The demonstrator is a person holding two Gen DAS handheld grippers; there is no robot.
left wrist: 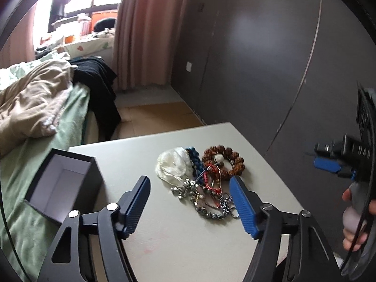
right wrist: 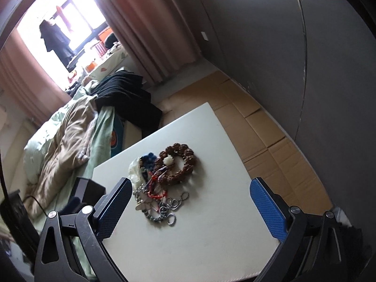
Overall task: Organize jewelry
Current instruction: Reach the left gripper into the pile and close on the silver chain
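A tangled jewelry pile [left wrist: 202,183] lies in the middle of a small white table [left wrist: 178,242]. It holds a brown bead bracelet [left wrist: 223,162], a blue bead strand [left wrist: 195,162], a white pouch [left wrist: 172,165] and silver chains [left wrist: 209,209]. An open black box [left wrist: 63,183] with a pale lining stands at the table's left edge. My left gripper [left wrist: 190,205] is open and empty, just short of the pile. My right gripper [right wrist: 190,208] is open and empty above the table, short of the pile [right wrist: 162,181]; it also shows at the right edge of the left wrist view [left wrist: 329,164].
A bed [left wrist: 35,108] with green sheets, a beige blanket and black clothes stands left of the table. A dark grey wardrobe wall [left wrist: 258,58] runs along the right. Cardboard [right wrist: 258,127] covers the floor beyond the table. Pink curtains [left wrist: 145,30] hang by the window.
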